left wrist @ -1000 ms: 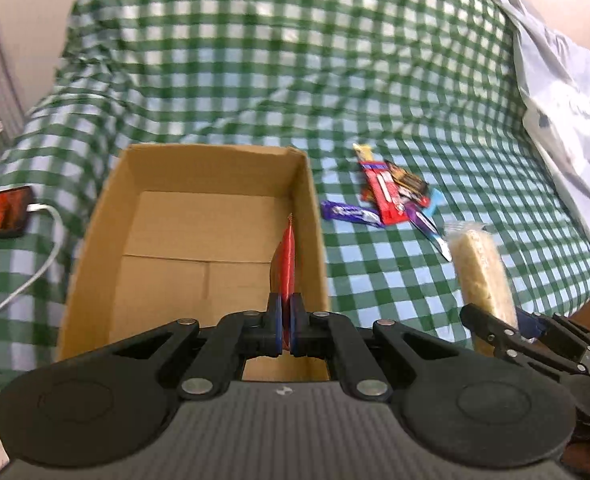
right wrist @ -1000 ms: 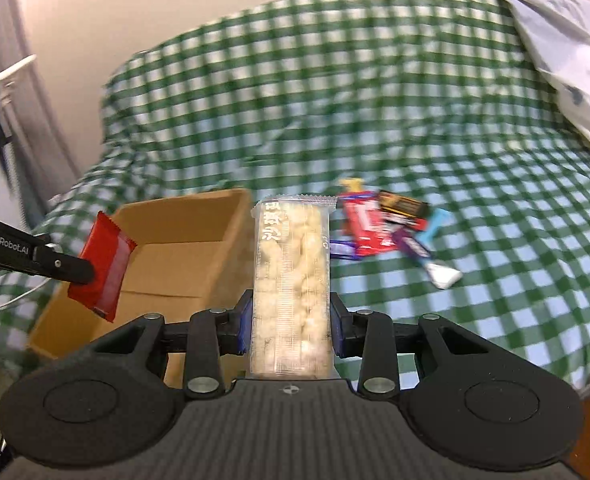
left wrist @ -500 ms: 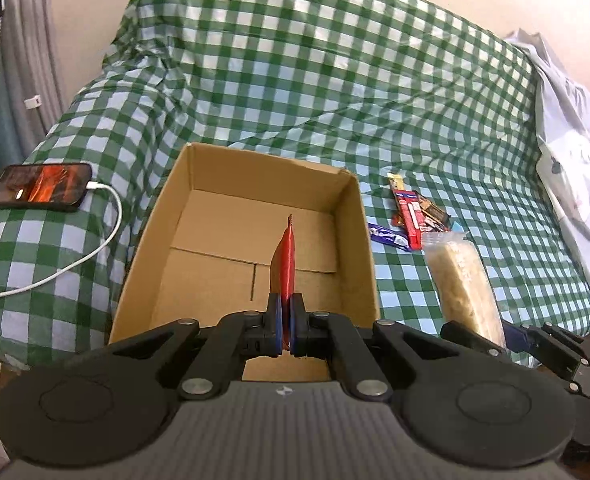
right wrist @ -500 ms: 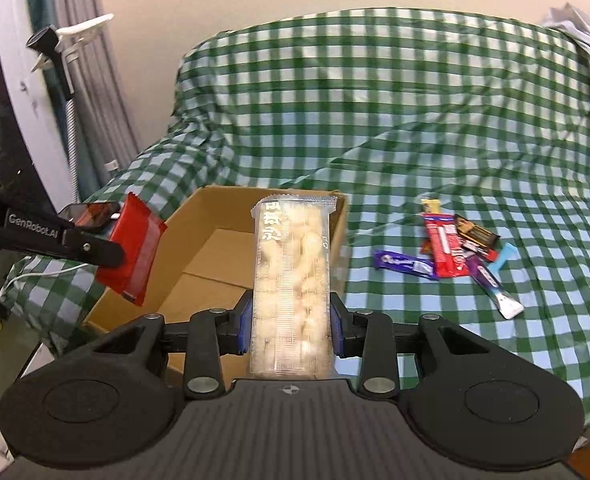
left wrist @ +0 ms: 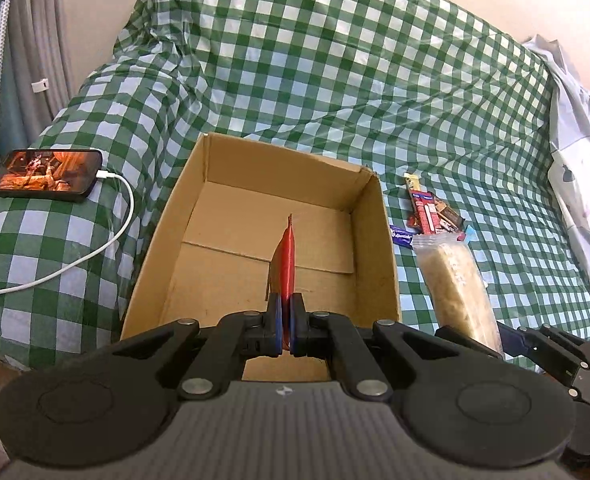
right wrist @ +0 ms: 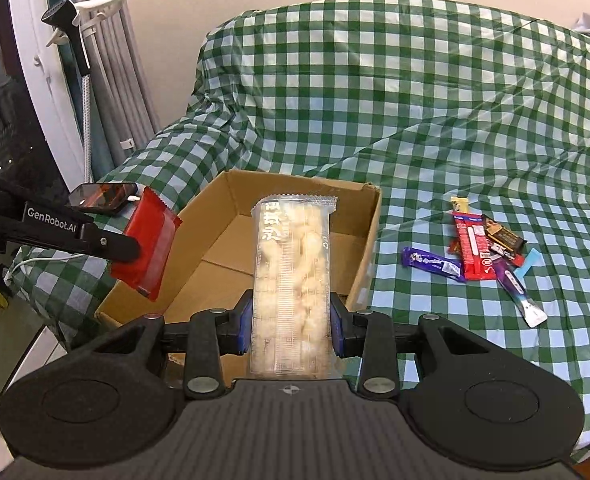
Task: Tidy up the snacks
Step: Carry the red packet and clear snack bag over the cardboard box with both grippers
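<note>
Two packets were up at once, one per gripper, both over or near the open cardboard box (left wrist: 279, 184) sitting on the green-checked sofa cover (left wrist: 335, 60). Left gripper (left wrist: 286, 320) had its fingers clamped tight on a thin red packet (left wrist: 289, 256), seen edge-on: long axis ran straight out along the fingers, pointing down into the box interior, flat faces turned sideways. From the right wrist view that same red packet (right wrist: 147, 244) hung above the box's near-left corner. Right gripper (right wrist: 291, 332) had its fingers squeezing a long clear pack of pale puffed snack (right wrist: 293, 264) across its width; long axis also ran forward along the fingers, far end aimed at the box's back wall. Box lay directly ahead of and below both, empty as far as visible. Left looked better centred over the opening; right sat closer to the box's right wall. Remaining bars (right wrist: 483, 252) lay in a loose heap on the cover, right of the box, well apart from both grippers. Likely next step: drop both in.
</note>
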A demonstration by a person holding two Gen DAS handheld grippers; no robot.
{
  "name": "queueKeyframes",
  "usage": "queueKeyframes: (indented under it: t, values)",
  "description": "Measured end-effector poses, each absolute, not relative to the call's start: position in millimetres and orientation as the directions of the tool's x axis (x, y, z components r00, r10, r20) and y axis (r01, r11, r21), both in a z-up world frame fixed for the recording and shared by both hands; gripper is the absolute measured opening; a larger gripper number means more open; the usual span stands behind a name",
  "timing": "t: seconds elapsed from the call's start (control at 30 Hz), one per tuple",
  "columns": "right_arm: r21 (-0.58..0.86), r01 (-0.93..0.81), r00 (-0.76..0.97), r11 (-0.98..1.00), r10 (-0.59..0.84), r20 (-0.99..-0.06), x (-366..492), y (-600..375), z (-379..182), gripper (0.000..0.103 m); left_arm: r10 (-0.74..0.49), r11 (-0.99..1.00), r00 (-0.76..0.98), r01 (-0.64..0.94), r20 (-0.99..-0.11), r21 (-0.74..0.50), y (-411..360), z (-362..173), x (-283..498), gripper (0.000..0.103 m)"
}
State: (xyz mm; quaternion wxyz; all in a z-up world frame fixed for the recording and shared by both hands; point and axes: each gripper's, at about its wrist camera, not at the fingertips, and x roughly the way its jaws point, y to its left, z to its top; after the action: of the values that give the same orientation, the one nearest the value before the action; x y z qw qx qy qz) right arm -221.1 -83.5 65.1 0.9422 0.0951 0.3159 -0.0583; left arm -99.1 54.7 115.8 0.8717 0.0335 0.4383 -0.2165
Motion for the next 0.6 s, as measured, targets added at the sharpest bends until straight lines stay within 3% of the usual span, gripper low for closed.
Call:
queueKeyframes:
  t: [0.6]
  values:
    - [0.154,0.142,0.764,0.978,-0.010,-0.645,-185.1,-84.5,50.0,0.038,-0.323,0.916,0.488,0.375,-0.811,-0.139,53.3,95.3,-64.4,0.003]
